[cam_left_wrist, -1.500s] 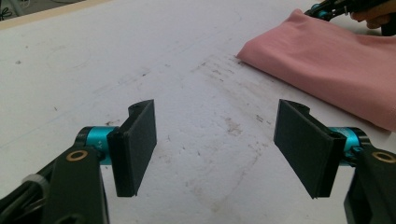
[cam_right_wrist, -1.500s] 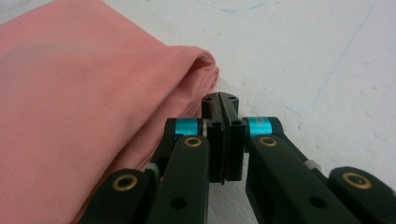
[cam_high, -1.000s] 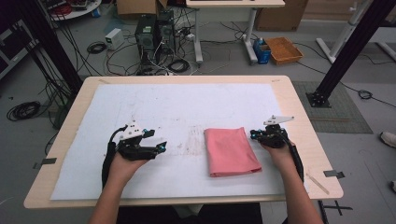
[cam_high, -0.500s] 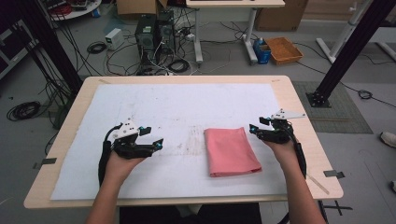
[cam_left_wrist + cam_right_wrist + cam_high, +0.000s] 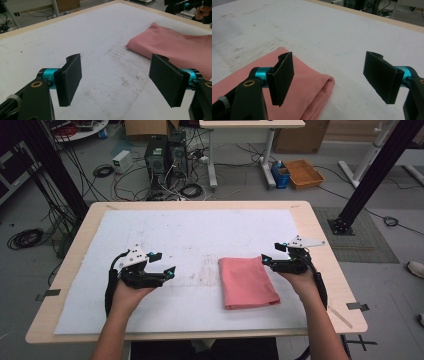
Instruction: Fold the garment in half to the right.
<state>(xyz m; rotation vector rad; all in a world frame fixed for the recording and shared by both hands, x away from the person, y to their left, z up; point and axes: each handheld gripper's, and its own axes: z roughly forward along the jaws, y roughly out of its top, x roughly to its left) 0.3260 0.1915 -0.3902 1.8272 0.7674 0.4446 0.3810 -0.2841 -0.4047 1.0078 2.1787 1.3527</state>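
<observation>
Beyond the fingers, past the wooden table and its stained white sheet: a black computer tower, tangled cables, an orange tray, a blue container on the floor.

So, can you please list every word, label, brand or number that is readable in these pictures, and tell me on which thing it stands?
No text can be read anywhere.
Pink cloth: plain, no label showing.
White table cover: faint blue drawn lines and grey smudges, no letters.
Left gripper and right gripper: no marking legible.
Computer tower and small white box on the floor: any print is too small and blurred to read.
</observation>
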